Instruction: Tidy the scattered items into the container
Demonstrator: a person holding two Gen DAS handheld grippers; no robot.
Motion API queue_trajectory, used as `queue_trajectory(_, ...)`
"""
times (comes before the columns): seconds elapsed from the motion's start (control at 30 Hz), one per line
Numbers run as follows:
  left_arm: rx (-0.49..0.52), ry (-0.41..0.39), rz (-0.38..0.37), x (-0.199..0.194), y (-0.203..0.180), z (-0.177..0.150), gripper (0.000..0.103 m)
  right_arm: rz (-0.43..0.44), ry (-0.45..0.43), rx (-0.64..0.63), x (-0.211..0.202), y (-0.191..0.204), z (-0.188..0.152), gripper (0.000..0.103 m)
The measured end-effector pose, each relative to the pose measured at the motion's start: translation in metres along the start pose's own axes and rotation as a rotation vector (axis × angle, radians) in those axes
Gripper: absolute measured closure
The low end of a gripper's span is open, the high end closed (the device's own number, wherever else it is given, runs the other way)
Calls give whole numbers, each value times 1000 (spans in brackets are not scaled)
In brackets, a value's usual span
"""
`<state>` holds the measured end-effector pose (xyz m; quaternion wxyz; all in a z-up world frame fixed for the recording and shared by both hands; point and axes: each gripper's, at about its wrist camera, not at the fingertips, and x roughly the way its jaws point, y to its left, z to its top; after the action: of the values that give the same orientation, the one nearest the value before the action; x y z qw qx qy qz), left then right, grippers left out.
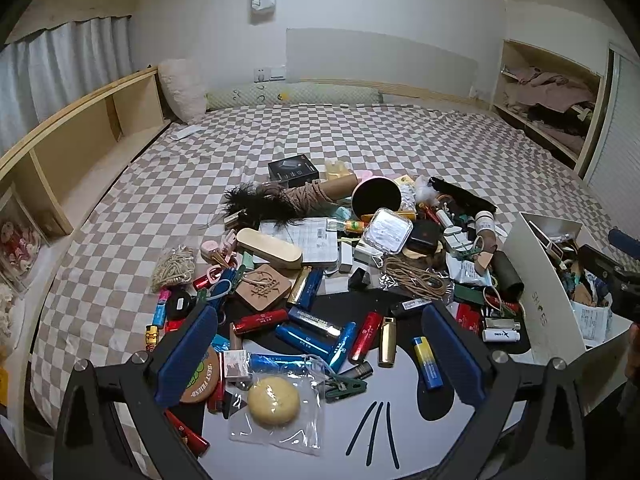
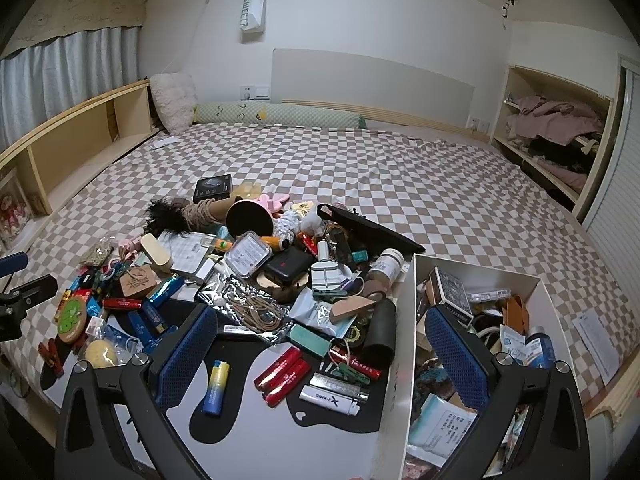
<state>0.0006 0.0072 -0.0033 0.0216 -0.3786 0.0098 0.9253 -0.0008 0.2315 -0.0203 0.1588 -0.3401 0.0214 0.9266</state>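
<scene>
A heap of small items covers a black-and-white mat (image 1: 280,460) on the bed: lighters, boxes, cord, a feather toy. My left gripper (image 1: 320,356) is open above blue lighters (image 1: 308,326), a red lighter (image 1: 365,336) and a gold lighter (image 1: 387,340); a bagged yellow sponge (image 1: 273,400) lies just below. The white box (image 1: 536,280) stands at the right, partly filled. My right gripper (image 2: 322,354) is open and holds nothing; its right finger (image 2: 456,356) hangs over the box (image 2: 402,340), its left finger over the mat. Red lighters (image 2: 282,376) and a white lighter (image 2: 330,398) lie between them.
The checkered bedspread (image 2: 400,168) stretches behind the heap. A wooden shelf (image 1: 80,140) runs along the left, an open wardrobe (image 2: 560,132) stands at the right. Pillows (image 2: 172,100) lie at the headboard. A paper sheet (image 2: 596,340) lies right of the box.
</scene>
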Motion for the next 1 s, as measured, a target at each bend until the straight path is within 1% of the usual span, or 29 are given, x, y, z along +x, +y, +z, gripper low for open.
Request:
queue_trajectory(0.83,21,10,4,1,-6,-4,0,5,5,-8,0,6,-1,0)
queue_trajectory(1.0,24,24,4,4,-6,-5,0,19,-15,-10,0,8,-2,0)
